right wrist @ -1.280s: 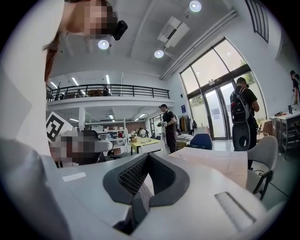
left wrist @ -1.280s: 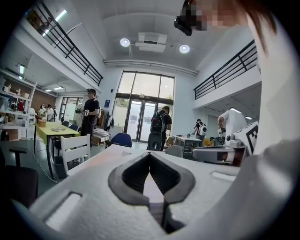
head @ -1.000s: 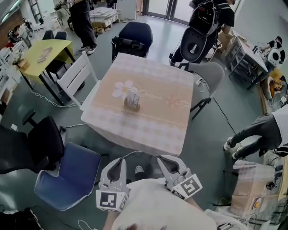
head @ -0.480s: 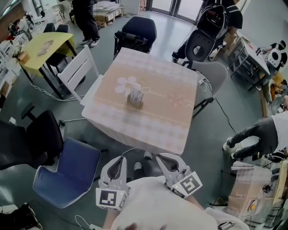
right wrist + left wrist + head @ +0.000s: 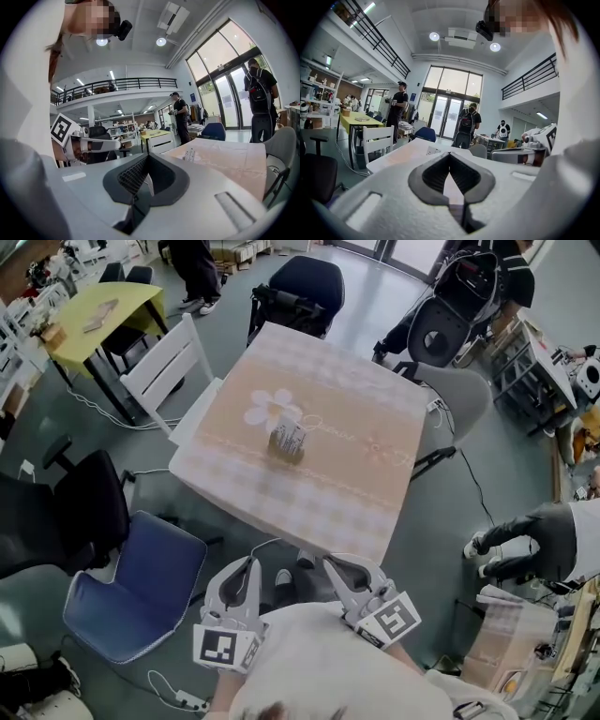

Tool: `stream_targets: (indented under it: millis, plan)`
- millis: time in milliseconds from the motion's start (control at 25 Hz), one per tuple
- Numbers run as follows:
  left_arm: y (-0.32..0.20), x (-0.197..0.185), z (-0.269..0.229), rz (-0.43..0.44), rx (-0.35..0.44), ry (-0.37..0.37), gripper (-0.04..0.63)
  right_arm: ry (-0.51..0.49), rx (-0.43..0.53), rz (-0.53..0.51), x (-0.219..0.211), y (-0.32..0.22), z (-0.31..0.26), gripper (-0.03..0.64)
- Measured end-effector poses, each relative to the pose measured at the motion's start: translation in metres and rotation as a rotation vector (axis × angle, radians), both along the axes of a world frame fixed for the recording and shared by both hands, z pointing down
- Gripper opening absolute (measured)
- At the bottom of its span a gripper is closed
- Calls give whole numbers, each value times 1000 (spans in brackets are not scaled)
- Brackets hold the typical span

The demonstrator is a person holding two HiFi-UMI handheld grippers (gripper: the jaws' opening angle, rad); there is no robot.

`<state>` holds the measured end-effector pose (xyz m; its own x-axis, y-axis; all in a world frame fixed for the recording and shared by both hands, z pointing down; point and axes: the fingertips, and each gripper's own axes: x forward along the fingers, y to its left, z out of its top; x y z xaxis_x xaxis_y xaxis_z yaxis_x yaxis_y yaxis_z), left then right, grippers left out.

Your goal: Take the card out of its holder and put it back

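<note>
Left hand-held gripper [image 5: 249,564] and right hand-held gripper [image 5: 330,564] neared the table [image 5: 323,498].

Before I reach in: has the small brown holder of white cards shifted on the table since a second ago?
No. The small brown holder still stands at the lower right edge of the white flower print; only the camera moved.

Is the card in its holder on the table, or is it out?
In. The white card stands upright in its brown holder on the table.
</note>
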<state>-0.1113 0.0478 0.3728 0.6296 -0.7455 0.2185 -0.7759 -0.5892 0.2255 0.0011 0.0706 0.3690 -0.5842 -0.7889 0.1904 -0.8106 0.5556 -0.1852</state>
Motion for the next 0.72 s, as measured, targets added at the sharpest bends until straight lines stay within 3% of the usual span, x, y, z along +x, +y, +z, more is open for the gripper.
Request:
stream_targets:
  millis: [280, 560, 720]
  plan:
    - [-31, 40, -3, 15, -6, 0, 2, -33, -45, -13, 34, -34, 8, -2]
    - [-56, 58, 4, -29, -31, -17, 2, -84, -28, -13, 63, -60, 8, -2]
    - [-69, 68, 6, -48, -46, 12, 2, -85, -22, -5, 79, -72, 8, -2]
